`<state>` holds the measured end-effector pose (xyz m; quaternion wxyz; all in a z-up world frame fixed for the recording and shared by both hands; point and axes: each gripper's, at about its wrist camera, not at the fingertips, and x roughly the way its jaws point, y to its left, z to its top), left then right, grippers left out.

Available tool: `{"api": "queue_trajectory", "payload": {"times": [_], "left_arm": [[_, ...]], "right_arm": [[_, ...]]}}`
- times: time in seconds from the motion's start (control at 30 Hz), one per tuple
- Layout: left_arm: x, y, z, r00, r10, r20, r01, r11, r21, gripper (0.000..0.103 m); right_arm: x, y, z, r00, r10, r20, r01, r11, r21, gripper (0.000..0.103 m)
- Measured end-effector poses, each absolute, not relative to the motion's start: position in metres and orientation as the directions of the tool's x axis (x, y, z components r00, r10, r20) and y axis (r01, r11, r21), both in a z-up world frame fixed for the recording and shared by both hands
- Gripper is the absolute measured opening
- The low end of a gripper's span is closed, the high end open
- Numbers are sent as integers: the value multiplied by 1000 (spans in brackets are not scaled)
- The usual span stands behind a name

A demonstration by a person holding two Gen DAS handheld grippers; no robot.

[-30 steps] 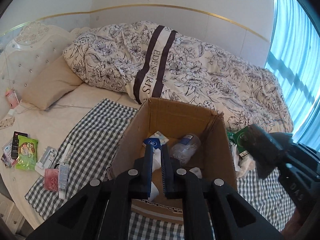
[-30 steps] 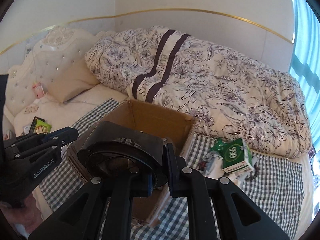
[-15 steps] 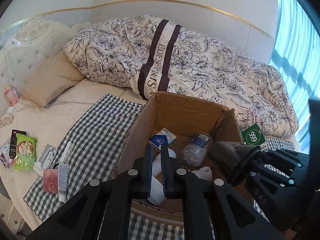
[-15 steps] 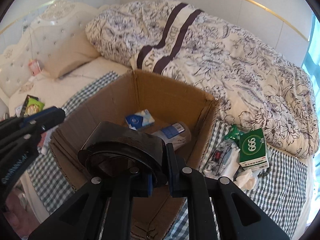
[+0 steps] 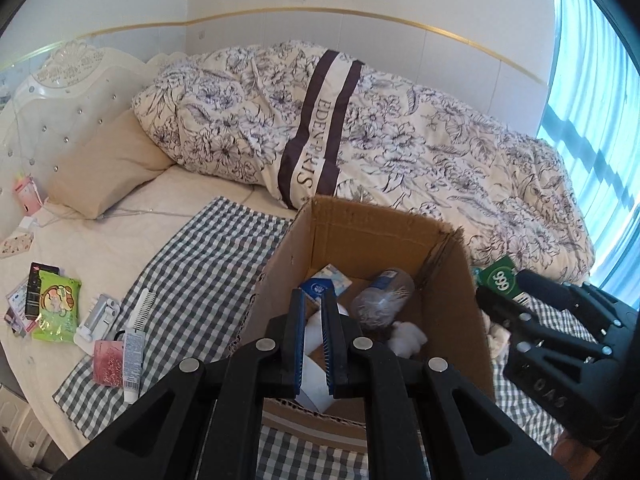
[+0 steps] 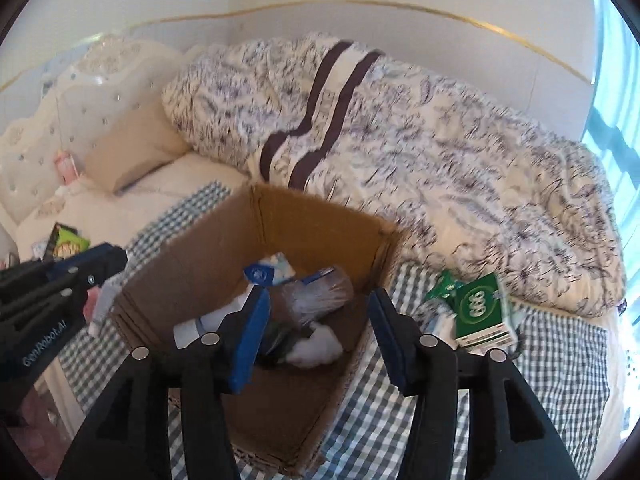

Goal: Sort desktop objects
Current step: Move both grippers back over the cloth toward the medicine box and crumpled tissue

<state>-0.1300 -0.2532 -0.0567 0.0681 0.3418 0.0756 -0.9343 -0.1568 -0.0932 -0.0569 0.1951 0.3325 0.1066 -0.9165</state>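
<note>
Scene: A cardboard box [image 6: 280, 320] stands open on a checked cloth [image 5: 200, 264] spread over a bed, with 2 hand-held grippers poised above it.

Right hand-held gripper [image 6: 320, 332]: Jaws spread wide and empty over the right half of the box. Half a second ago they were clamped on a dark round dish; that dish is gone from between them.

What changed: The release happened inside the last half second. A dark shape beside the white wad [image 6: 316, 344] on the box floor may be the dish, though the blurred frame makes that uncertain.

Left hand-held gripper [image 5: 313, 340]: Jaws nearly together over the near left of the box, as in both earlier frames. Something white shows in the narrow gap, but whether it is gripped or simply lies below cannot be told.

Box contents: A blue-and-white packet [image 5: 326, 286], a clear plastic bottle [image 5: 382, 298] and the white wad lie inside.

Still outside: A green carton [image 6: 482, 314] sits on the cloth right of the box. A comb [image 5: 143, 310], a tube [image 5: 133, 360] and a green snack pack [image 5: 56, 306] lie well to the left.

Meaning for the task: 1 more object appears sorted. The right gripper looks free for another pickup, the green carton being nearest.
</note>
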Motion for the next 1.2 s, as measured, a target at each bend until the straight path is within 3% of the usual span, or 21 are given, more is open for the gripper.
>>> {"api": "queue_trajectory", "payload": {"times": [0.1,0.2,0.7,1.03,1.2], "left_arm": [[-120,-243,-42,-773,-80,-630,172,-981,-86,9],[-108,-231,-24,-792,-84,-604,162,-984,-77,9],[-42,-158,53,-886,-66,-459,97,-994,-46,10],[-11,-98,81,-921,-12,-390,34,-998,-47,11],[-2,-69,89,-931,15,-364,4,-999,-50,23]], "right_arm": [[-143,-80,-34,-743,-299,-599,409,-911,-53,55],[-124,-62,-10,-797,-301,-524,376,-926,-42,65],[-39,32,66,-913,-258,-317,273,-962,-3,73],[3,97,94,-948,-180,-261,190,-982,-13,87],[17,135,99,-958,-122,-259,129,-992,-11,90]]}}
